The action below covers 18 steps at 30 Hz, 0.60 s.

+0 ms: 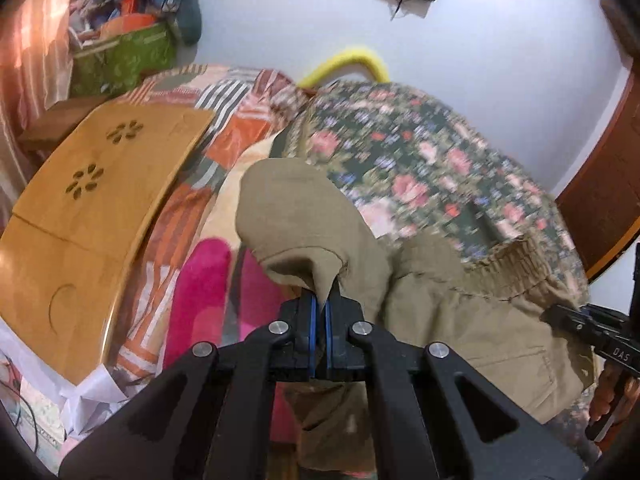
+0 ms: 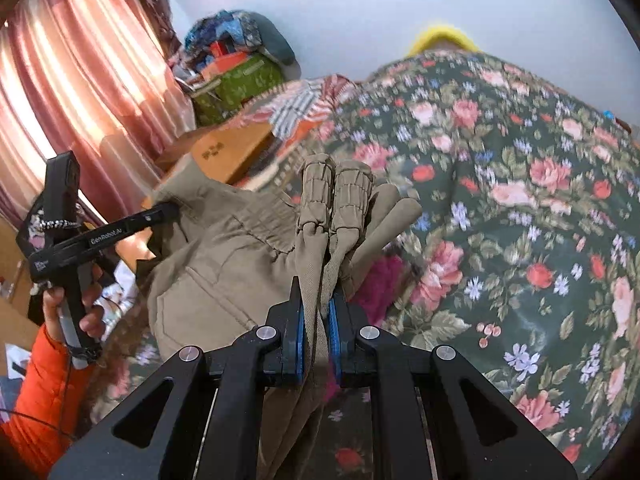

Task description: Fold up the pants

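1. Left tongs (image 1: 322, 304) clamped on a bunched fold of the khaki pants (image 1: 460, 300).
2. Right tongs (image 2: 319, 320) clamped on gathered waistband.
3. Pants lifted, hanging over the floral bedspread (image 2: 520, 200).

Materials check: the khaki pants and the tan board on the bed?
Pants: matte woven cloth, likely cotton twill; faint diagonal weave, soft creases, gathered elastic waistband. Board: looks like bamboo or light wood, smooth satin finish; even golden tone, flower-shaped cutouts, slight sheen.
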Motion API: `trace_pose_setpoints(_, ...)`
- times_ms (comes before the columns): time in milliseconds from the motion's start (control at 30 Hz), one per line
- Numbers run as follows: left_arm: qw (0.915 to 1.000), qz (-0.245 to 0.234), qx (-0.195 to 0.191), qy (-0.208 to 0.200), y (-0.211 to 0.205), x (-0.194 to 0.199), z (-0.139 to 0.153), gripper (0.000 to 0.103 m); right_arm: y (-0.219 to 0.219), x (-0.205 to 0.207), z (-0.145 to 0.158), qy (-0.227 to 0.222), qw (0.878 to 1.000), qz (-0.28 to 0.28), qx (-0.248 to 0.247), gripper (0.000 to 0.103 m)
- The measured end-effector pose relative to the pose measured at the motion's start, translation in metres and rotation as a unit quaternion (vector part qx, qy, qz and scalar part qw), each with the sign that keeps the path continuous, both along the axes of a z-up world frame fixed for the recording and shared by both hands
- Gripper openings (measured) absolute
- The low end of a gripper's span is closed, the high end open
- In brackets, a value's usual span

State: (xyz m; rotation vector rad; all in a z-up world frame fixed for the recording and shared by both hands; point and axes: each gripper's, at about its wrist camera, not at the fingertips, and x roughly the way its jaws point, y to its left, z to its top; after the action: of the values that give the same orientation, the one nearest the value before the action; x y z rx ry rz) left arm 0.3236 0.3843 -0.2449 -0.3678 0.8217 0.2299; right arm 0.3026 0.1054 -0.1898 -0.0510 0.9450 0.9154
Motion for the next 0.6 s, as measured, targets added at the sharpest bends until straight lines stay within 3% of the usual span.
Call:
trace_pose_setpoints(167,0.9983,0.019,-0.027,0.048,0.018,0.001,-0.031,0.006,-0.004,0.003,-0.025,0.024,0.999,-0.002,-0.024,0.009)
trace_pose_setpoints(267,0.9963,0.032,-0.03,0.074,0.02,0.001,-0.042,0.016,-0.007,0.003,-0.035,0.042,0.999,0.001,-0.035,0.014)
trace_pose_setpoints(433,0.995,0.049,-0.004,0.087,0.016,-0.009,-0.038,0.041,-0.012,0.0,-0.032,0.041,0.997,-0.001,-0.059,0.019)
trace_pose_setpoints(600,0.9948,0.049,0.007,0.089,0.007,-0.027,-0.023,0.042,-0.027,-0.01,-0.014,0.018,0.997,-0.01,-0.068,0.024)
